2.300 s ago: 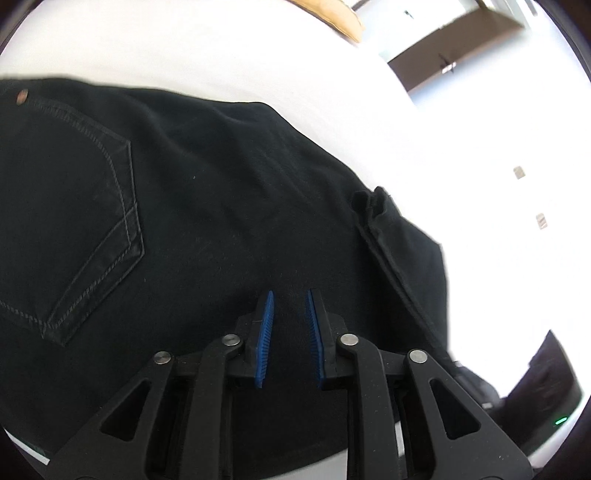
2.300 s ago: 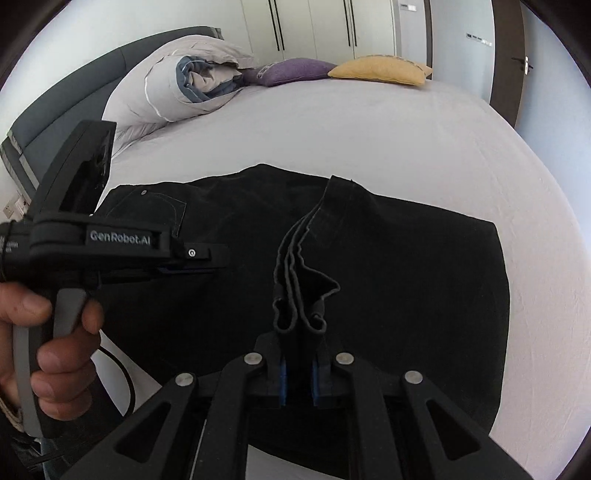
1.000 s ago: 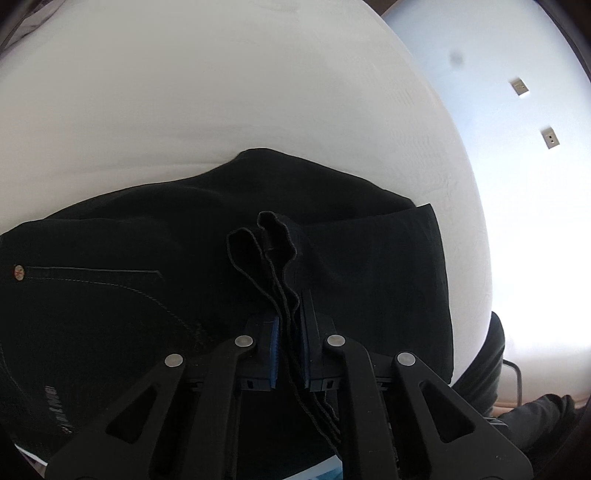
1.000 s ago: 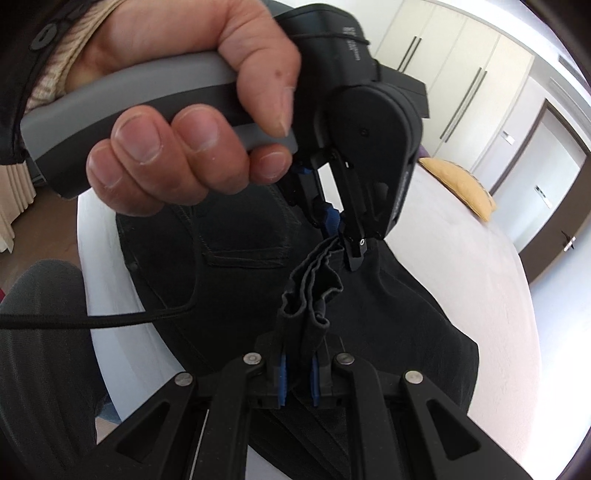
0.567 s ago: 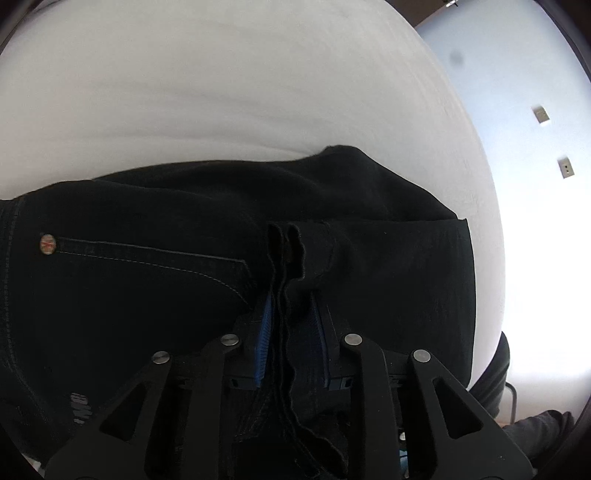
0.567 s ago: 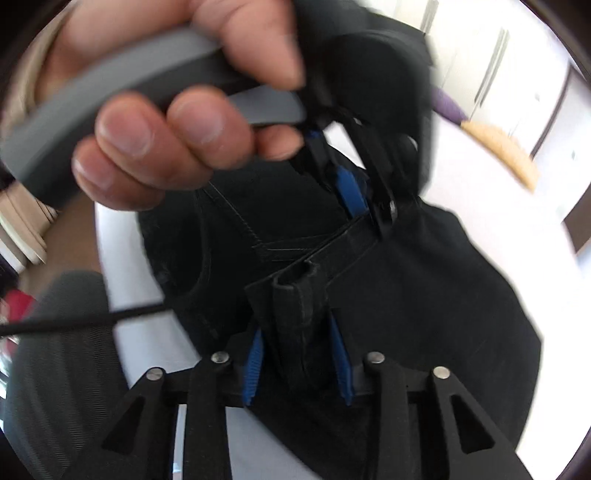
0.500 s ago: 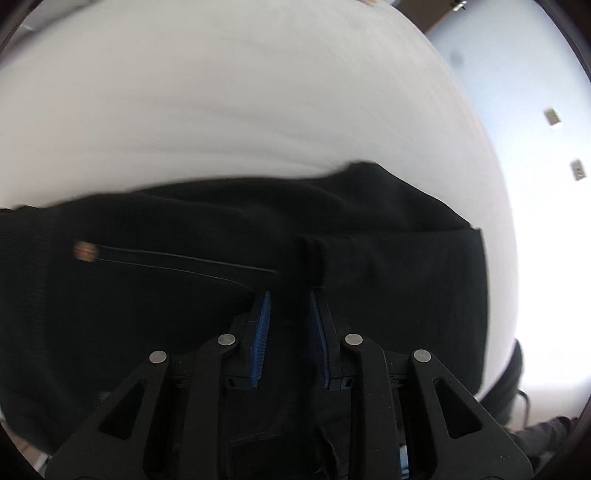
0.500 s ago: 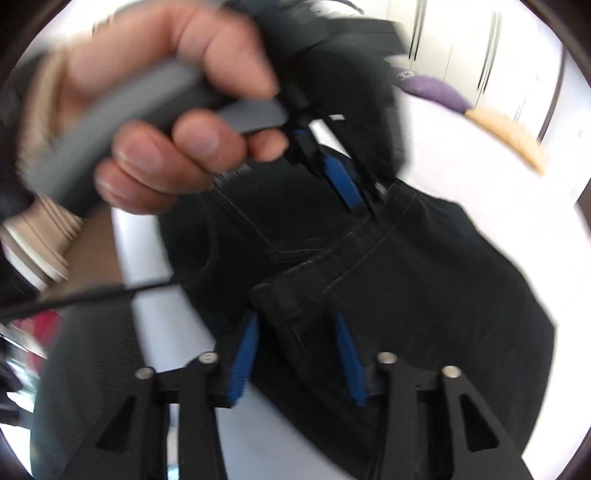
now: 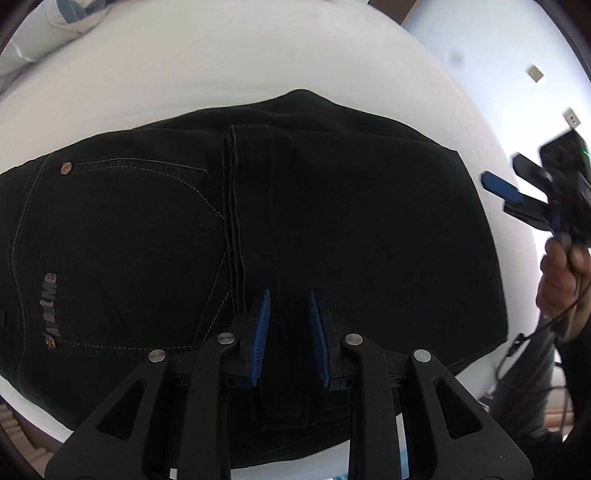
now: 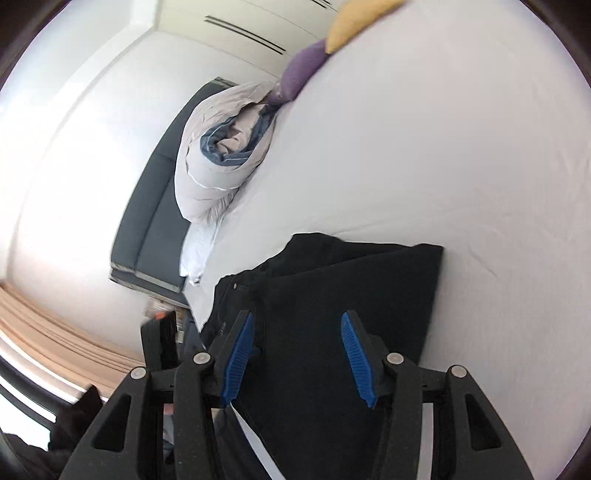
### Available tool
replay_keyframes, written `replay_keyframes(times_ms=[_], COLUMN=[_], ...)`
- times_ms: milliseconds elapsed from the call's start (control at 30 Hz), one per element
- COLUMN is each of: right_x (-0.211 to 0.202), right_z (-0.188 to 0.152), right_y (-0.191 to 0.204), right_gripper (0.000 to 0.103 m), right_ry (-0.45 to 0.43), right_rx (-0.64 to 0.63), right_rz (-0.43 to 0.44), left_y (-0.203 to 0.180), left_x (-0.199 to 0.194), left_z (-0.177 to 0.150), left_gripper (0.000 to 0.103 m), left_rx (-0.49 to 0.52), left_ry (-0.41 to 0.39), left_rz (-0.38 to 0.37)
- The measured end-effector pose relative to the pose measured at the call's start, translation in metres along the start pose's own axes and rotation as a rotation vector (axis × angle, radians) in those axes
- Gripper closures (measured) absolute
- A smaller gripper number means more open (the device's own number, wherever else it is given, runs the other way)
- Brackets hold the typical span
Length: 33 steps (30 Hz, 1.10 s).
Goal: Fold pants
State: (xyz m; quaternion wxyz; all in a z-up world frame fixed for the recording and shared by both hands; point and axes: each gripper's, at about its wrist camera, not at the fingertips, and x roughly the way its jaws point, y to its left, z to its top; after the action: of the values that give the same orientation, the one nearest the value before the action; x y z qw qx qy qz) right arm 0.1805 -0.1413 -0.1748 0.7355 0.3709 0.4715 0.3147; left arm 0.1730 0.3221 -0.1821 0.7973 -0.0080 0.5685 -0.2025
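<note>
The black pants [image 9: 332, 221] lie folded flat on the white bed [image 9: 221, 66], close to its near edge, with most of the sheet bare toward the far edge. In the left wrist view a back pocket [image 9: 122, 251] with light stitching and a small rivet faces up on the left part of the bundle. The leg part is laid over it toward the right, and its stacked hem edges [image 9: 232, 206] run as a line from the far side of the bundle toward the camera.

The left gripper [image 9: 288, 321] points steeply down over the near part of the pants. Its blue pads [image 9: 260, 332] stand a little apart, and the cloth under them lies flat and is not pinched, so this gripper holds nothing.

The right gripper [image 10: 297, 350] is above the right side of the bundle, near the right edge of the bed. Its jaws are opening, they stand wide, and nothing is between them; the dark cloth is only below. In the left wrist view the right gripper [image 9: 517, 188] is seen at the right border with the hand [image 9: 561, 284] around its handle, apart from the pants.

At the head of the bed lie a rolled duvet [image 10: 221, 155], a purple cushion [image 10: 303, 70] and a yellow cushion [image 10: 354, 22], well apart from the pants.
</note>
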Motion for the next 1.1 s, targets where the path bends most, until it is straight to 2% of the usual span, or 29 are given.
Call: replay_keyframes(times_ms=[33, 167, 300, 367, 400, 433, 467, 500, 533, 600, 667, 733, 767, 800, 833, 867, 967, 1033, 1067, 1100], right_x=[0.000, 0.006, 0.020, 0.021, 0.021, 0.020, 0.021, 0.021, 0.019, 0.014, 0.006, 0.001, 0.001, 0.001, 0.003, 0.008, 0.029, 0.043, 0.047, 0.044], right_z=[0.005, -0.012, -0.081, -0.109, -0.120, -0.131, -0.141, -0.145, -0.149, -0.151, -0.143, -0.132, -0.122, -0.116, -0.109, -0.102, -0.093, -0.095, -0.099, -0.100], right_y=[-0.010, -0.027, 0.000, 0.014, 0.021, 0.026, 0.031, 0.035, 0.038, 0.047, 0.058, 0.064, 0.067, 0.066, 0.066, 0.064, 0.044, 0.020, 0.006, 0.001], right_gripper=[0.049, 0.051, 0.051, 0.051, 0.051, 0.051, 0.051, 0.051, 0.052, 0.050, 0.050, 0.050, 0.050, 0.050, 0.049, 0.049, 0.046, 0.048, 0.064, 0.070], right_ry=[0.002, 0.059, 0.125, 0.150, 0.164, 0.184, 0.205, 0.214, 0.231, 0.238, 0.199, 0.157, 0.135, 0.121, 0.110, 0.103, 0.119, 0.151, 0.151, 0.131], right_rx=[0.024, 0.065, 0.027, -0.001, -0.011, -0.018, -0.027, -0.034, -0.031, -0.031, -0.051, -0.053, -0.046, -0.042, -0.035, -0.025, 0.051, 0.132, 0.161, 0.174], right_rz=[-0.028, -0.004, 0.068, 0.092, 0.103, 0.115, 0.121, 0.123, 0.131, 0.147, 0.183, 0.205, 0.216, 0.221, 0.218, 0.216, 0.208, 0.129, 0.103, 0.094], left_y=[-0.002, 0.011, 0.005, -0.022, -0.024, -0.050, -0.047, -0.061, -0.077, -0.066, -0.043, -0.018, -0.001, 0.012, 0.030, 0.043, 0.081, 0.097, 0.103, 0.107], left_x=[0.002, 0.005, 0.011, 0.028, 0.028, 0.036, 0.033, 0.026, -0.002, -0.017, -0.044, -0.068, -0.082, -0.092, -0.106, -0.112, -0.110, -0.100, -0.091, -0.085], left_z=[0.000, -0.005, -0.001, -0.016, -0.018, -0.031, -0.033, -0.040, -0.035, -0.050, -0.073, -0.098, -0.114, -0.127, -0.147, -0.161, -0.187, -0.196, -0.197, -0.197], left_gripper=[0.082, 0.082, 0.082, 0.082, 0.082, 0.082, 0.082, 0.082, 0.082, 0.082, 0.081, 0.067, 0.036, 0.010, 0.006, 0.005, 0.005, 0.005, 0.005, 0.005], left_rx=[-0.003, -0.064, -0.055, -0.049, -0.050, -0.056, -0.073, -0.097, -0.127, -0.193, -0.296, -0.416, -0.502, -0.570, -0.671, -0.740, -0.922, -0.984, -1.015, -1.028], left_ry=[-0.002, 0.004, 0.000, -0.009, -0.016, -0.030, -0.045, -0.060, -0.075, -0.120, -0.223, -0.321, -0.374, -0.426, -0.521, -0.566, -0.587, -0.583, -0.563, -0.556], left_rz=[0.003, -0.034, -0.026, -0.016, -0.014, -0.015, -0.016, -0.009, 0.005, 0.004, -0.019, -0.011, -0.001, 0.005, 0.004, -0.004, -0.088, -0.152, -0.182, -0.214])
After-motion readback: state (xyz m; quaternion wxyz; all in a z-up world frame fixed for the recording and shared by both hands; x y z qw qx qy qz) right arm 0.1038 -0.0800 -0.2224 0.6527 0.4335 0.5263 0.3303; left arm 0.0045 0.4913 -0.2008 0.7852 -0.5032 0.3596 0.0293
